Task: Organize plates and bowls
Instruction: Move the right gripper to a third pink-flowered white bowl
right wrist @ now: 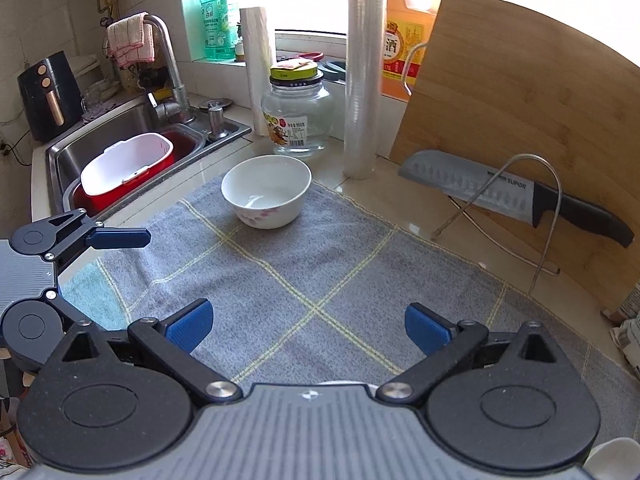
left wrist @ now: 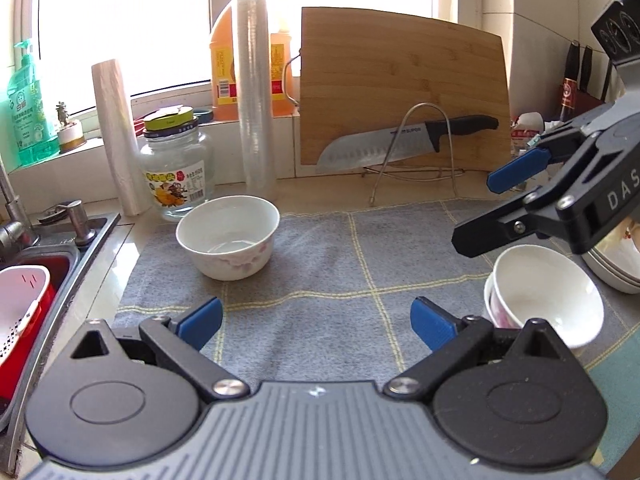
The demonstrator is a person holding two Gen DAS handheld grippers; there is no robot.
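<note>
Left wrist view: the left gripper (left wrist: 316,322) holds its fingers wide and empty over the grey mat (left wrist: 320,256), aimed toward the lone bowl (left wrist: 228,236). The right gripper (right wrist: 308,326), fingers also wide and empty, hovers above the stacked bowls (left wrist: 544,296), probably their gathering point.

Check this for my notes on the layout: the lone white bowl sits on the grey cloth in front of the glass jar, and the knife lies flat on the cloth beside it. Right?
Not quite. The white bowl does sit on the grey cloth in front of the glass jar, but the knife is not on the cloth: it rests in a wire rack against the cutting board, as the right wrist view shows.
</note>
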